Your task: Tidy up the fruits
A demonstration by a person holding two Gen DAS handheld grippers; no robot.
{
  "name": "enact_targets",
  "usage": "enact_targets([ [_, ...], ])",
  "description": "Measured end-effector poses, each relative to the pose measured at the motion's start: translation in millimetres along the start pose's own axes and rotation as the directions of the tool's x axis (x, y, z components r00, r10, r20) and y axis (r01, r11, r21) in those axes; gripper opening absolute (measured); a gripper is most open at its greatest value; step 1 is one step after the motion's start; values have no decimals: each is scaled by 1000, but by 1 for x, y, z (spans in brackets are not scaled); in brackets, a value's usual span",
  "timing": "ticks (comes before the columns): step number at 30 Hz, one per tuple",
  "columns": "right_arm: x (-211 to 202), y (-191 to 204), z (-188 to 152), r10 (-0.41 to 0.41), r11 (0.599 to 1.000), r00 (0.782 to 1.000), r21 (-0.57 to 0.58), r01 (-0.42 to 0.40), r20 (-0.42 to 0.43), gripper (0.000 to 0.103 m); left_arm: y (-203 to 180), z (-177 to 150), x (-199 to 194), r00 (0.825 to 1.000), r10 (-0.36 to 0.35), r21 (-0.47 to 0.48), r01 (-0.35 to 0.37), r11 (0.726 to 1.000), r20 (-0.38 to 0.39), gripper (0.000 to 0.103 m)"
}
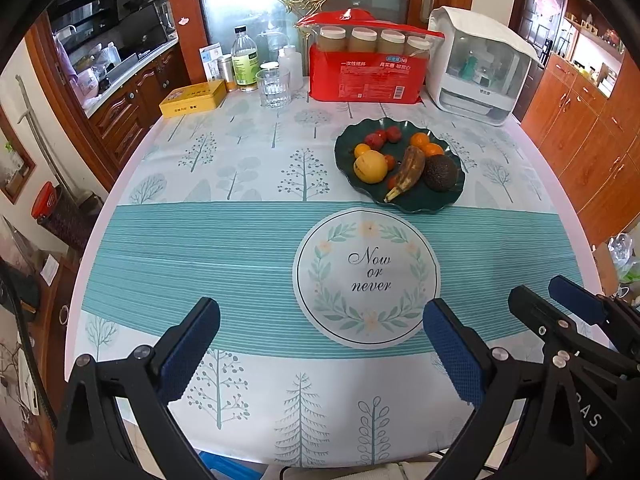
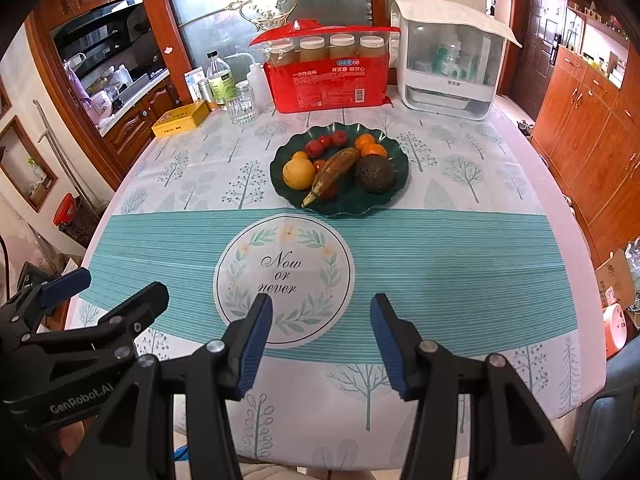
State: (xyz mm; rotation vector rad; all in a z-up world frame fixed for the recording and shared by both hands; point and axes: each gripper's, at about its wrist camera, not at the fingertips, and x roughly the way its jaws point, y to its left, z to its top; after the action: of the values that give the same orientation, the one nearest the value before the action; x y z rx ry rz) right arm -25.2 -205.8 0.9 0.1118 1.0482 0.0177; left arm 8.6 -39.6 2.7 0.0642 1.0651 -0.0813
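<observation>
A dark green wavy plate (image 1: 416,202) (image 2: 384,196) sits mid-table and holds fruit: a brown banana (image 1: 408,172) (image 2: 334,168), a dark avocado (image 1: 440,173) (image 2: 375,173), a yellow-orange fruit (image 1: 370,166) (image 2: 298,174), small oranges (image 1: 424,142) (image 2: 368,144) and small red fruits (image 1: 382,136) (image 2: 326,142). My left gripper (image 1: 320,348) is open and empty over the near table edge. My right gripper (image 2: 320,344) is open and empty, near the edge too. Each shows in the other's view: the right gripper (image 1: 560,300) and the left gripper (image 2: 108,284).
At the table's back stand a red pack of paper cups (image 1: 366,74) (image 2: 328,84), a white appliance (image 1: 480,68) (image 2: 448,64), a glass (image 1: 274,86) (image 2: 242,108), bottles (image 1: 244,60) and a yellow tin (image 1: 192,98) (image 2: 180,120). Wooden cabinets (image 2: 592,120) line the right.
</observation>
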Motion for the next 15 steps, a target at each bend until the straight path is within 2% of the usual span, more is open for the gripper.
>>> enact_targets([
  [15,1,0,-1,-3,1000,1000,1,3,-1,51,0,-2,1,1000,-2,-2,2,1000,-3,101],
])
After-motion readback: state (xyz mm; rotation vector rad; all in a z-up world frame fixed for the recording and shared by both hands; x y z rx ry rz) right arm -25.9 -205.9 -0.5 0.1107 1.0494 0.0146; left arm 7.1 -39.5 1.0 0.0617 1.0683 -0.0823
